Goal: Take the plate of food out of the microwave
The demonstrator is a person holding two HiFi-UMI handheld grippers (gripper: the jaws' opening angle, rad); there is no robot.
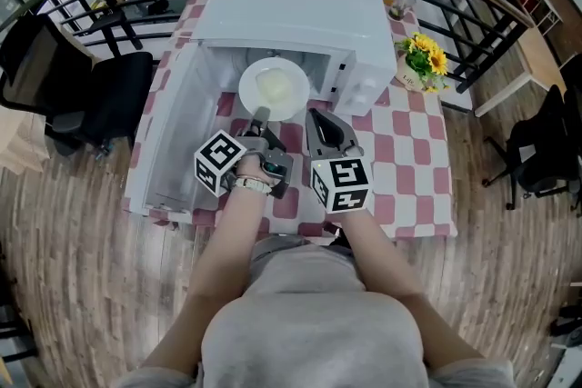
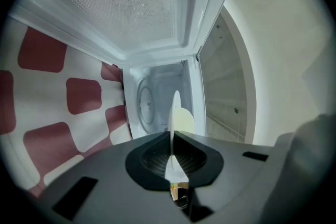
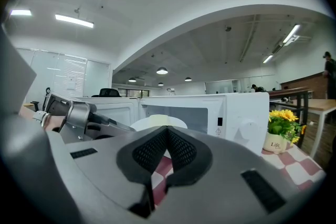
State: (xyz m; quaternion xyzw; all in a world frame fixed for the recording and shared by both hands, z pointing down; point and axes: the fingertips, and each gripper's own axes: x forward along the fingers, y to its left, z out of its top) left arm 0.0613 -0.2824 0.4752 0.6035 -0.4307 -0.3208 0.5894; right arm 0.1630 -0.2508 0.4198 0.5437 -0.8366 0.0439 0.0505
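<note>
Left gripper (image 1: pixel 261 115), just below the middle of the head view, is clamped on the near rim of the plate (image 1: pixel 247 86). The plate sits at the mouth of the open microwave (image 1: pixel 300 14), whose door (image 1: pixel 168 132) is swung out at the frame's left. Just to the right, the right gripper (image 1: pixel 316 118) is closed on nothing. The plate is white and round, with a pale, flat-looking mound of food (image 1: pixel 275 88) at its middle. With a hold on one edge only, the draw should probably be slow and straight toward the frame's bottom, with the rim kept level so nothing slides, and clear of the door. In the left gripper view the plate (image 2: pixel 175 105) shows edge-on, a thin white sliver pinched in the left gripper (image 2: pixel 172 136), with the pale food (image 2: pixel 184 119) just beyond and the white cavity behind. In the right gripper view the right gripper (image 3: pixel 167 131) has its jaws meeting with nothing between them. The plate (image 3: pixel 139 124) peeks just above them at centre, in front of the microwave (image 3: pixel 231 113).
</note>
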